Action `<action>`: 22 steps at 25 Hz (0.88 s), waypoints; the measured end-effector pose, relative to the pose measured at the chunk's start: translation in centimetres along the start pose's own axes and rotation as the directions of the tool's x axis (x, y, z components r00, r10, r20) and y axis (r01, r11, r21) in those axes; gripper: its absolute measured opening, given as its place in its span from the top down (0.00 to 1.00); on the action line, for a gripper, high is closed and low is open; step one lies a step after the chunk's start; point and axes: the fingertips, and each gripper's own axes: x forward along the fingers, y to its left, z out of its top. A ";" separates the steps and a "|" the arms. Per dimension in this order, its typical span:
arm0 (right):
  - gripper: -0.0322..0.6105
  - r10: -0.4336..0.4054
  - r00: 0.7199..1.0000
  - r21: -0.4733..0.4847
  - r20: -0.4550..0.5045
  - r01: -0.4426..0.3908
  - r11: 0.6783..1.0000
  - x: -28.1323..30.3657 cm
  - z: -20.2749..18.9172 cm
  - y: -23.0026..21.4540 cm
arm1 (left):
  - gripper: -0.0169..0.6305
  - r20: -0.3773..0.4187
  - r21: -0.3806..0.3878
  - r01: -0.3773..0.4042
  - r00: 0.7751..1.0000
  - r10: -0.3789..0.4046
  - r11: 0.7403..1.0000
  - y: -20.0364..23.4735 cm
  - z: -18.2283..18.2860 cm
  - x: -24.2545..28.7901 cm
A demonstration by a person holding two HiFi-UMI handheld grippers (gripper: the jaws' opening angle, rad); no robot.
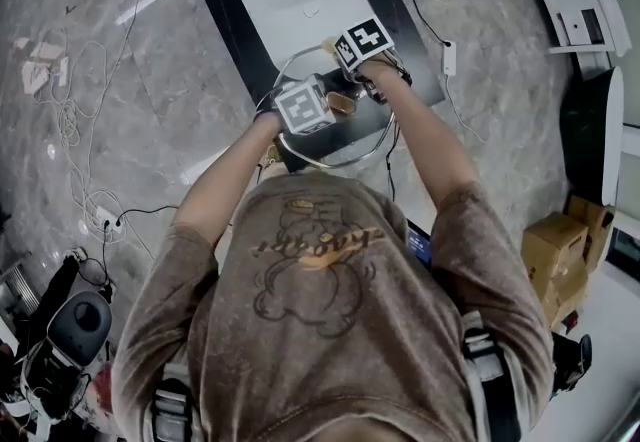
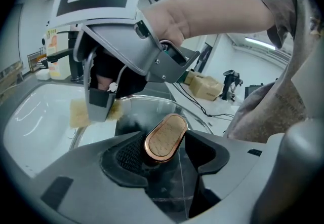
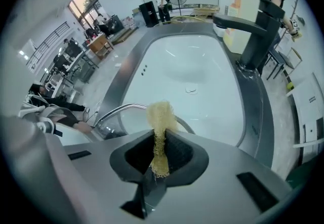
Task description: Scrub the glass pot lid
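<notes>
Scrubbing looks to be the step in hand. The left hand-held gripper (image 2: 164,151) is clamped on the knob (image 2: 165,139) of the glass pot lid (image 2: 152,104), which is held at the near edge of the sink (image 3: 202,86). The right hand-held gripper (image 3: 161,153) pinches a yellow scrub pad (image 3: 160,116) at the lid's rim, ahead of the left one; contact cannot be told. The next move likely calls for pressing the pad onto the glass and sweeping around the knob against a firm left grip.
</notes>
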 end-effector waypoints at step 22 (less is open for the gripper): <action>0.88 0.322 0.880 -0.417 -0.348 -0.453 0.788 2.6 0.6 12.0 | 0.58 0.112 -0.014 -0.055 0.992 0.056 0.998 -1.1 0.9 0.6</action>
